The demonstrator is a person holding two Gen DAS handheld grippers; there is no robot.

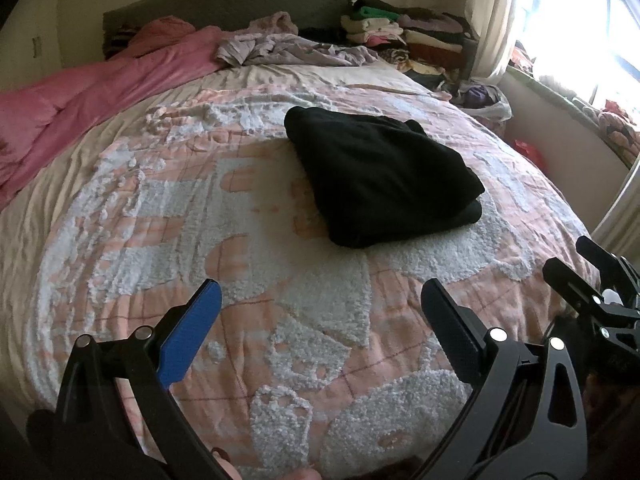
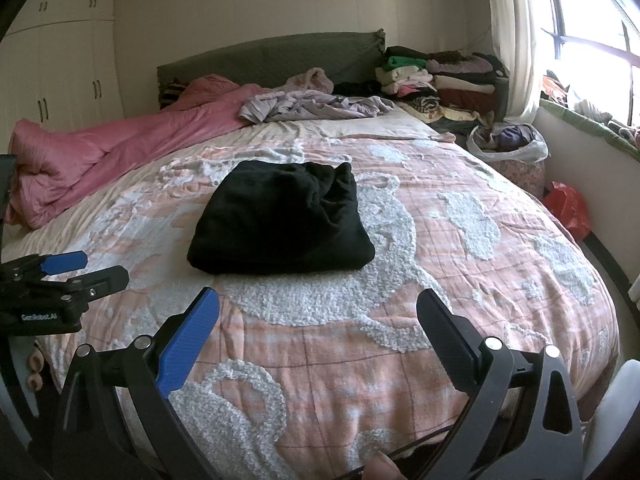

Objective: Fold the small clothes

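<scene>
A black garment (image 1: pixel 376 176) lies folded into a thick bundle on the pink and white bedspread (image 1: pixel 160 240); it also shows in the right wrist view (image 2: pixel 280 224). My left gripper (image 1: pixel 320 300) is open and empty, held above the bedspread short of the garment. My right gripper (image 2: pixel 318 308) is open and empty, also short of the garment. The right gripper shows at the right edge of the left wrist view (image 1: pixel 576 256). The left gripper shows at the left edge of the right wrist view (image 2: pixel 104 266).
A pink duvet (image 2: pixel 100 156) lies bunched along the bed's left side. Loose lilac clothes (image 2: pixel 312 106) lie near the headboard. Stacks of folded clothes (image 2: pixel 440 76) stand at the back right. A bag of clothes (image 2: pixel 508 142) and a red bag (image 2: pixel 568 204) sit by the window wall.
</scene>
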